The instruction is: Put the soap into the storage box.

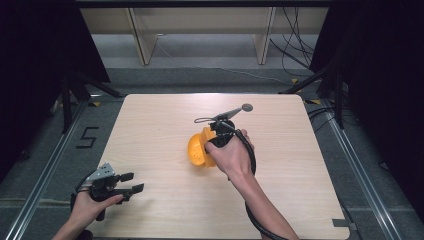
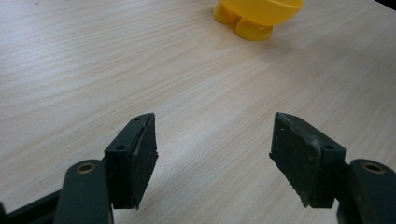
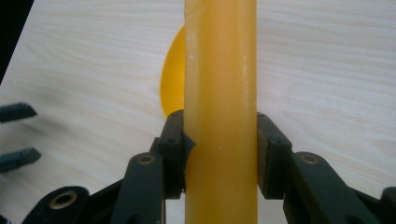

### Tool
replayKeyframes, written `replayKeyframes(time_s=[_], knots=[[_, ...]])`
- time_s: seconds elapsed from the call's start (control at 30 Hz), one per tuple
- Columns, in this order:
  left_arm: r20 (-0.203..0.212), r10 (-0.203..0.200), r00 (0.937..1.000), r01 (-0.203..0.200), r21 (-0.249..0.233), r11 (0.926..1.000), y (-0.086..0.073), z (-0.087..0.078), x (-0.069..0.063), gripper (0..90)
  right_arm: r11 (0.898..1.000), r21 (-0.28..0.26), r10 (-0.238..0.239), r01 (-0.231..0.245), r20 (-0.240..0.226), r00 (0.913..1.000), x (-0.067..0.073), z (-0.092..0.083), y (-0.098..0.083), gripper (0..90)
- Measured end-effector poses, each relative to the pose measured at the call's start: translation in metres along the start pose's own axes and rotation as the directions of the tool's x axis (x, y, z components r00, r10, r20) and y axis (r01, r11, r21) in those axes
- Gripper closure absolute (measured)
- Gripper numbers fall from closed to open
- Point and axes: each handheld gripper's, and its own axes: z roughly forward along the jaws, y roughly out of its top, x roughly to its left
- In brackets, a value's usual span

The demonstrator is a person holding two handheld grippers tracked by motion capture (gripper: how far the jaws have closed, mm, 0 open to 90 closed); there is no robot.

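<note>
Right gripper [image 3: 219, 154] first: its two black jaws are clamped tight on a yellow-orange bar, the handle [image 3: 220, 112] of an orange plastic object [image 1: 201, 148], which runs straight up between the pads in the right gripper view. From above, that right gripper [image 1: 220, 134] sits near the middle of the tabletop [image 1: 165, 125], the person's right hand [image 1: 231, 155] wrapped over it, a black cable looping back along the forearm. The orange object [image 2: 257, 14] rests on the wood just left of the hand; in the left gripper view its rounded body stands on small knobby feet. What exactly it is, I cannot tell.

Over to the left gripper [image 1: 127, 182]: jaws spread wide apart, nothing between them, hovering over the near-left corner of the tabletop, well apart from the orange object. The left gripper [image 2: 212, 158] looks along bare wood toward the object, nothing in the way. The left hand [image 1: 92, 202] grips it from below, a grey three-cornered plate on top. The right gripper view catches those open jaw tips at its left edge.

Just beyond the right gripper, a thin grey rod with a small round disc [image 1: 246, 107] at its end angles across the tabletop.

The tabletop is pale wood grain with rounded corners. Around it: grey floor, a black number 5 [image 1: 88, 136] marked at left, metal rails along both sides, black curtains left and right, light wooden frames [image 1: 145, 40] at the back, loose cables at upper right.
</note>
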Motion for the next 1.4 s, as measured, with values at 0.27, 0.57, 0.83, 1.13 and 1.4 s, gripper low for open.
replayKeyframes(time_s=[0.27, 0.57, 0.83, 1.13, 1.4], knots=[[0.002, 0.0, 1.0, 0.0, 0.005, 1.0, 0.0, 0.0, 0.0, 30.8, 0.998, 0.003, 0.061, -0.061, 0.022, 0.9979, 0.004, 0.01, 0.02, 61.9], [0.005, -0.002, 1.0, 0.002, 0.001, 1.0, 0.0, 0.0, 0.0, 30.8, 0.997, 0.016, 0.07, -0.071, 0.05, 0.9963, 0.015, 0.026, 0.03, 61.9], [0.01, -0.008, 0.9999, 0.008, 0.002, 1.0, 0.0, 0.0, -0.001, 30.7, 0.997, 0.009, 0.072, -0.073, 0.086, 0.9937, 0.019, 0.035, 0.035, 61.9], [0.011, -0.006, 0.9999, 0.005, 0.008, 1.0, -0.001, 0.0, -0.001, 30.7, 0.996, 0.007, 0.085, -0.086, 0.088, 0.9925, 0.028, 0.043, 0.033, 61.9], [0.014, -0.01, 0.9998, 0.01, 0.005, 0.9999, -0.001, 0.0, -0.001, 30.7, 0.997, 0.014, 0.074, -0.075, 0.097, 0.9925, 0.029, 0.053, 0.031, 61.9]])
